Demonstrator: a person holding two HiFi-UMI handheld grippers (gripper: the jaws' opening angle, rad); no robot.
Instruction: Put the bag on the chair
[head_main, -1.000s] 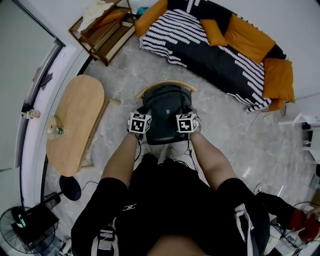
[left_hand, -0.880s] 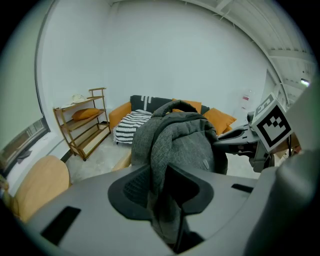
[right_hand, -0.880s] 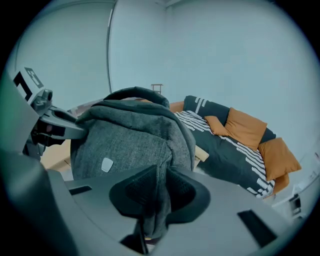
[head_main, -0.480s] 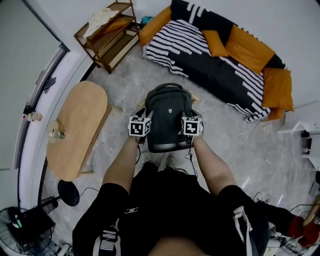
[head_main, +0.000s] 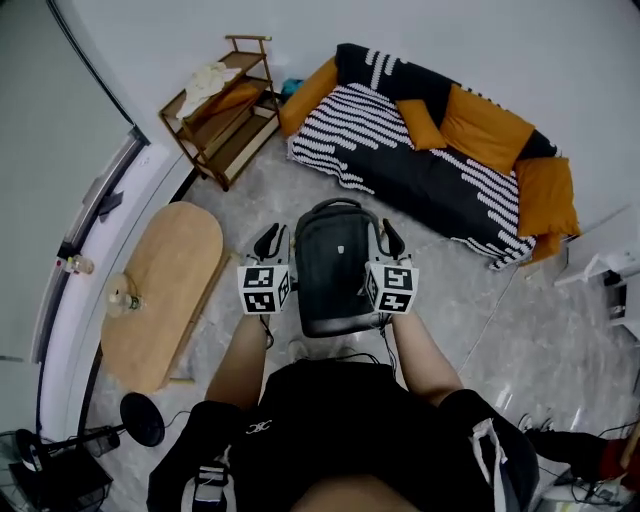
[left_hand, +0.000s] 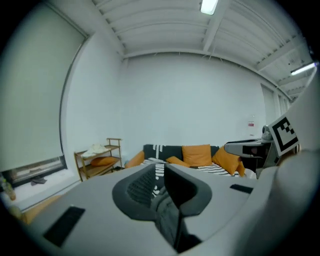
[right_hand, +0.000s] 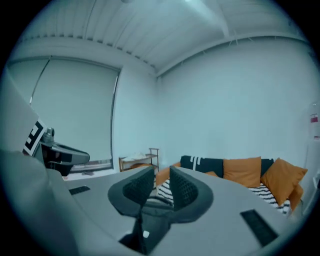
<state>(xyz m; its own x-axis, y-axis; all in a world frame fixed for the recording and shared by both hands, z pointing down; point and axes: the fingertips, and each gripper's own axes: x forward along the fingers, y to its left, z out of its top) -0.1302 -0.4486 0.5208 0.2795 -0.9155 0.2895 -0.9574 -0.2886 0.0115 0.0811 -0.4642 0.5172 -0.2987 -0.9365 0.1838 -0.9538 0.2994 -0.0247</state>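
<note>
At the far left an oval wooden table (head_main: 165, 270) is standing along the window wall, with a small bottle (head_main: 122, 297) sitting on it. Beyond it a wooden shelf rack (head_main: 222, 105) is standing against the wall.

The left gripper (head_main: 269, 240) is reaching along the left flank of the dark grey backpack (head_main: 335, 262). Its jaws have just been closing and are sitting narrow, and its own view is showing the backpack's dark fabric pinched low between them.

The backpack is hanging in the air between the two grippers, in front of the person's torso and above the marbled floor (head_main: 470, 300). Its front face is turning up toward the head camera and its top handle is pointing toward the sofa (head_main: 420, 170).

The right gripper (head_main: 390, 240) is flanking the bag's right side. Its jaws have also just been closing, and a dark strip of the bag bearing a small white tag is sitting nipped between them.

At the right the black-and-white striped sofa is carrying orange cushions (head_main: 485, 125).
</note>
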